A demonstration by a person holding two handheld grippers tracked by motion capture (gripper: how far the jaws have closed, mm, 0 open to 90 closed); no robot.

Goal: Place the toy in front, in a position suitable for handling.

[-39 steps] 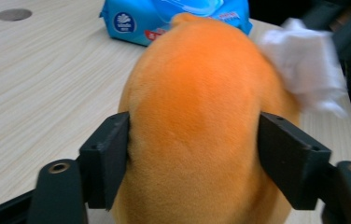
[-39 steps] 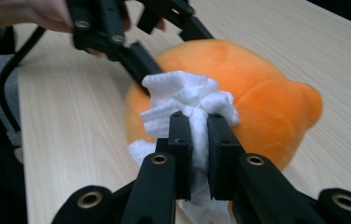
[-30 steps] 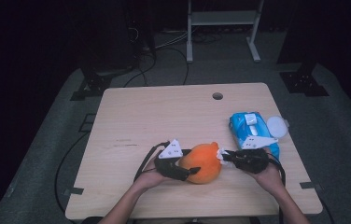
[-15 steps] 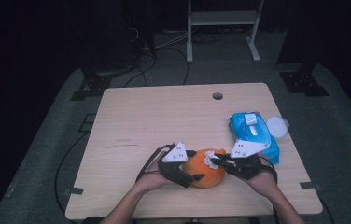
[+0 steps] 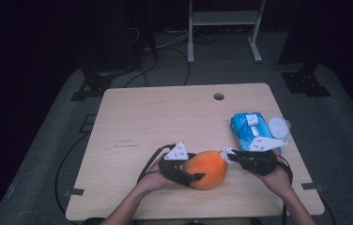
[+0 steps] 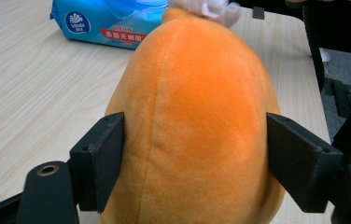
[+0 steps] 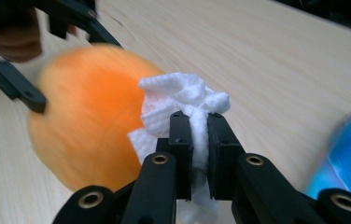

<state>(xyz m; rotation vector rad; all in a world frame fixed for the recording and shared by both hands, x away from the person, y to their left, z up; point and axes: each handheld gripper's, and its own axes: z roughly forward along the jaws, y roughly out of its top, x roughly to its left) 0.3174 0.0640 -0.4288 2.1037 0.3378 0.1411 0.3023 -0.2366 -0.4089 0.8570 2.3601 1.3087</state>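
Squarely between fingers [image 6: 100,163]: orange plush [image 6: 197,126].

The plush toy [image 5: 206,169] is being kept near the surface's [image 5: 165,117] front edge, the wipes pack [image 5: 249,129] lying at two o'clock from it.

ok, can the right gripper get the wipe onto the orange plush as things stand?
Probably yes. The right gripper is shut on the white wipe, which is already at the orange plush; the left gripper clamps its sides, leaving that end open.
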